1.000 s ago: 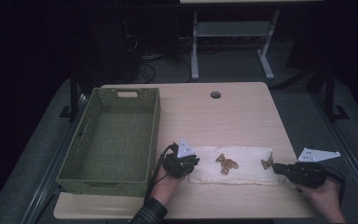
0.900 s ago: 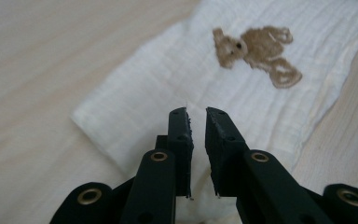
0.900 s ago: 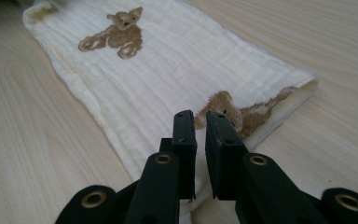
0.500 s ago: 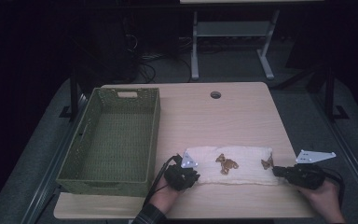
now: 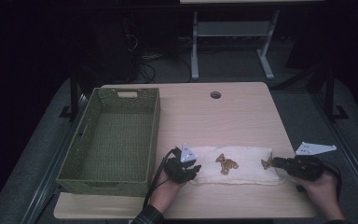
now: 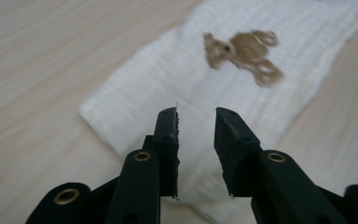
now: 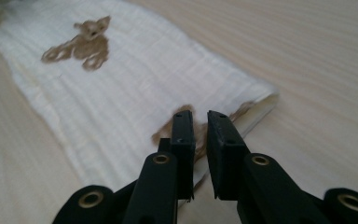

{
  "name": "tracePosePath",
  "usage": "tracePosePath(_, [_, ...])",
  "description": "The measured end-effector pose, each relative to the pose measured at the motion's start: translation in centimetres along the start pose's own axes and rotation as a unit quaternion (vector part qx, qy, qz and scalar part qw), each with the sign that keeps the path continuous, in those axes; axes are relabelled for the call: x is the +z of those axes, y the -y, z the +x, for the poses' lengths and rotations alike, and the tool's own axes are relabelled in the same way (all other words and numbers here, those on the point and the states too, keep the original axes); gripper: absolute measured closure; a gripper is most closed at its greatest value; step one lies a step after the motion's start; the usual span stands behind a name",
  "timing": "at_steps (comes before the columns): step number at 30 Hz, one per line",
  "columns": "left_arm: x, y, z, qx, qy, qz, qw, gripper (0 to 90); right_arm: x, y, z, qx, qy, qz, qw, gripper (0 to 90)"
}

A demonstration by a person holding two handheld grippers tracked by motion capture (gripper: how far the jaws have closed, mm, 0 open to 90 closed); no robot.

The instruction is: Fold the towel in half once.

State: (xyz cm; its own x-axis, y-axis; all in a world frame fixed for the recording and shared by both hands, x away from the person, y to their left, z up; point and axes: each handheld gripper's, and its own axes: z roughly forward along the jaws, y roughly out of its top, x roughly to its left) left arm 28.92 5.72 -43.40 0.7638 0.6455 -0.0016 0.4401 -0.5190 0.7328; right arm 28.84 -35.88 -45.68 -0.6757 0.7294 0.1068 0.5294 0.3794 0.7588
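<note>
I can't make out any writing, label, brand name or number from here. The white cloth (image 5: 242, 164) carries brown printed animal figures, which are pictures and not words. The grey plates on the grippers are blank, the green basket (image 5: 113, 140) has no tag that I can read, and the bare wooden table (image 5: 214, 121) bears no mark or sign.
</note>
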Motion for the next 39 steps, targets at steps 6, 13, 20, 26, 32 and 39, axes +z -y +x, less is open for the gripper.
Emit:
tracePosePath(6, [1.3,-0.8,1.6,-0.004,-0.024,-0.005,0.9997,67.1,1.3,-1.7,-1.6,-0.003,0.024,-0.004,0.9997,77.4])
tracePosePath(13, [2.7,-1.6,3.0,-0.007,-0.049,-0.007,0.9988,65.6,3.0,-2.8,-3.4,0.009,0.036,0.008,0.9993,71.9])
tracePosePath(20, [3.7,-2.0,3.6,-0.014,-0.054,-0.007,0.9984,64.1,4.4,-2.6,-4.1,0.016,0.023,0.027,0.9992,69.7])
tracePosePath(26, [4.0,-1.6,4.3,-0.024,-0.067,0.003,0.9974,61.1,4.7,-2.2,-4.4,0.024,0.023,0.031,0.9989,77.1])
tracePosePath(32, [4.9,-1.4,4.8,-0.036,-0.073,0.008,0.9966,58.6,4.7,-2.3,-3.9,0.020,0.029,0.039,0.9986,84.8])
tracePosePath(39, [5.4,-1.1,4.9,-0.034,-0.067,0.023,0.9969,59.4,4.8,-2.3,-3.9,0.020,0.028,0.037,0.9987,85.4])
